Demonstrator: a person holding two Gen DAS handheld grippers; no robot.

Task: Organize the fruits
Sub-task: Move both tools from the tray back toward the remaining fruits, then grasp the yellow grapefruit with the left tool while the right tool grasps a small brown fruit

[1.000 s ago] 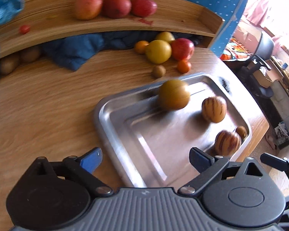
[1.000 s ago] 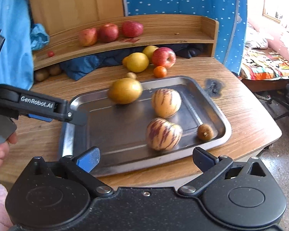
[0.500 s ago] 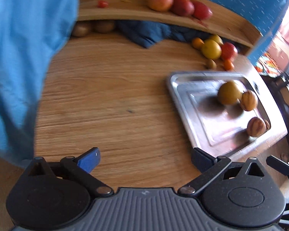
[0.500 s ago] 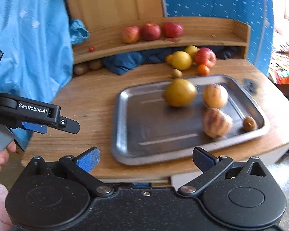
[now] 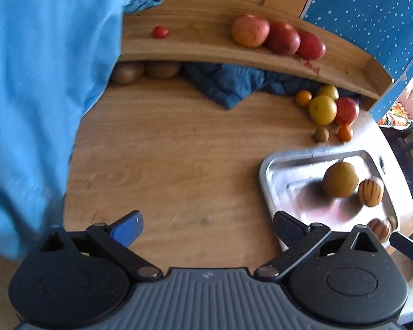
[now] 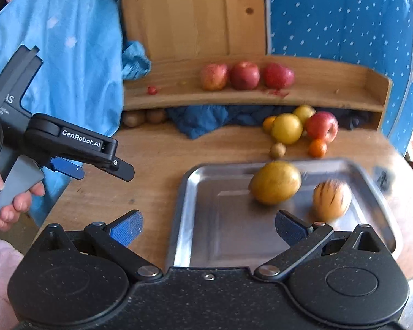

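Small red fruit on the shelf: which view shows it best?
Left wrist: the small red fruit sits sharp and alone on the shelf. In the right wrist view it is farther off and blurred.

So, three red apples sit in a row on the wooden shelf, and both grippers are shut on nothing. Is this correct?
Not quite. The three red apples do sit on the wooden shelf, but the left gripper and the right gripper are both open, as each wrist view shows.
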